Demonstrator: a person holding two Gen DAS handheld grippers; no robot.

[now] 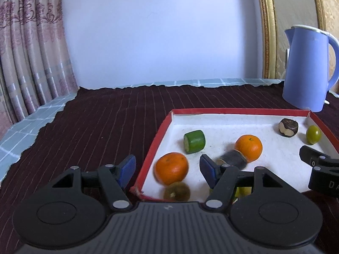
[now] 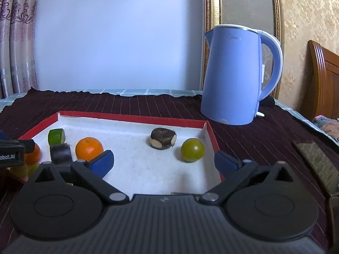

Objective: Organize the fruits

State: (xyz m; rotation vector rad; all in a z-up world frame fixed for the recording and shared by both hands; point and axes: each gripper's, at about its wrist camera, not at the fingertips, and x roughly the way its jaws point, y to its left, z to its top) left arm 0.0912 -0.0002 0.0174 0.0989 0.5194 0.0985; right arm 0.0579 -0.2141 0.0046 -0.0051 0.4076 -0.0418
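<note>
Meanwhile, the left gripper (image 1: 167,170) hung with its jaws apart and empty, straddling the red rim of the shallow white-lined cardboard tray (image 1: 239,111) low in the frame. The right gripper (image 2: 164,163) gaped wide, holding nothing, at lower centre. In the tray lay a round orange tangerine (image 1: 171,168), a second tangerine (image 1: 249,147), a green cucumber chunk (image 1: 194,141) and a small green round fruit (image 2: 192,149). A careless descent risked nudging the tray edge or rolling the round fruit aside.
</note>
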